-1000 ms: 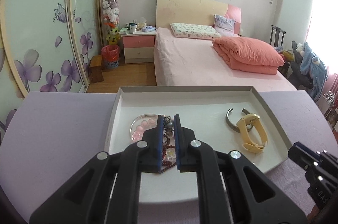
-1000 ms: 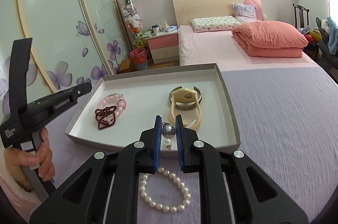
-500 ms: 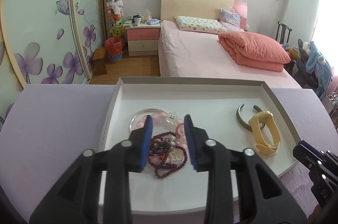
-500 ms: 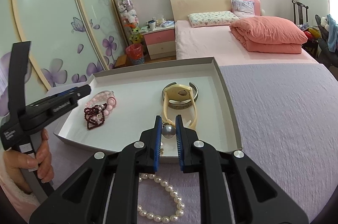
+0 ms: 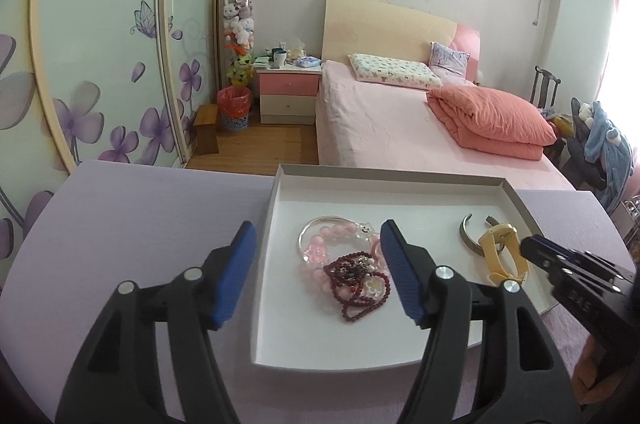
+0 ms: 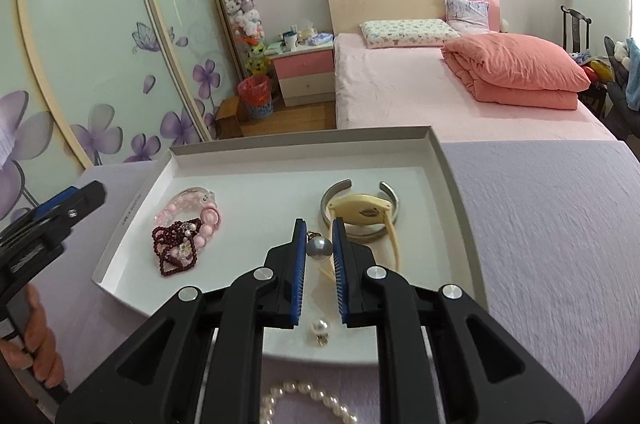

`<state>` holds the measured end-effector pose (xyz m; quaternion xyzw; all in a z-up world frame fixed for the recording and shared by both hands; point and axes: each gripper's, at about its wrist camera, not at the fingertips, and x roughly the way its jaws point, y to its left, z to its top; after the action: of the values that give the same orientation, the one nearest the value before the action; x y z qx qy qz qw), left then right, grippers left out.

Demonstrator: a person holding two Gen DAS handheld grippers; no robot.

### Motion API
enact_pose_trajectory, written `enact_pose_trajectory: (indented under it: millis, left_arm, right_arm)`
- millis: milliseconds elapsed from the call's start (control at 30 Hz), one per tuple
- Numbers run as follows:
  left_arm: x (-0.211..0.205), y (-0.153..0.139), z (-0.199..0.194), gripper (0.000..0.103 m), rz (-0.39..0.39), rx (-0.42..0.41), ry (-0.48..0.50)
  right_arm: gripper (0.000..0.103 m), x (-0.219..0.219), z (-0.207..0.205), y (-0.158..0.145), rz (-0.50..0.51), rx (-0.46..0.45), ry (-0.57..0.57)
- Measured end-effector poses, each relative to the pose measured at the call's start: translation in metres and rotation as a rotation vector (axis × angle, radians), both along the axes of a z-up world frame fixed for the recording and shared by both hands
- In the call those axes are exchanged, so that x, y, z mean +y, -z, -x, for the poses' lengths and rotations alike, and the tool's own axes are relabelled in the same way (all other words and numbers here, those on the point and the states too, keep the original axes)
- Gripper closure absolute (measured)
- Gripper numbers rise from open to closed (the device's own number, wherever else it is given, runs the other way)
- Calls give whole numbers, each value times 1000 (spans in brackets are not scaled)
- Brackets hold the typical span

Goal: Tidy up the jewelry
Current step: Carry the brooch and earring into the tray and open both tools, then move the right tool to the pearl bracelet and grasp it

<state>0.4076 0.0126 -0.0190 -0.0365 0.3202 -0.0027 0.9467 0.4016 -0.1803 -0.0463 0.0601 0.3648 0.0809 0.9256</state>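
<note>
The left gripper [image 5: 316,264] is pointing downward over the left part of the white tray [image 5: 276,208], its jaws having just been opening and now standing wide, pressing on nothing, with the dark red bead bracelet [image 5: 358,278] lying loose on the tray floor between and beyond them. The right gripper [image 6: 319,248] is angling down over the near part of the tray, its blue pads clenching a grey pearl earring [image 6: 319,247]. A hand [image 6: 38,340] is wrapping the left gripper's handle at the edge of the right wrist view, mostly cut off. A white pearl necklace [image 6: 308,402] on the purple tablecloth [image 6: 552,244] is lying partly hidden under the right gripper and cropped by the frame. Inside the tray, the red bracelet is overlapping a pink bead bracelet [image 6: 192,210]; a silver bangle [image 6: 360,212] and a yellow watch [image 6: 364,214] are sitting together to the right, and a small white pearl earring [image 6: 320,330] is resting near the front edge.
</note>
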Motion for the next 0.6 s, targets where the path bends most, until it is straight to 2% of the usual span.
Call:
enact_pose_trajectory:
  millis: [233,300,367,600]
  left_arm:
    - [5,-1,4,36,-4,-4,6]
    - [6,0,3,36,-3,-1,7]
    - [5,-1,3,35,-1,-1,10]
    - [3,-6,8,33,4,-7,15]
  right_arm:
    - [88,15,-11,7,48,22,-23]
    - [79,15,-10,6,53,19,-22]
    - [48,13,-8,3,53,-1,-10]
    - [47,-5,2,-8,35,-38,17]
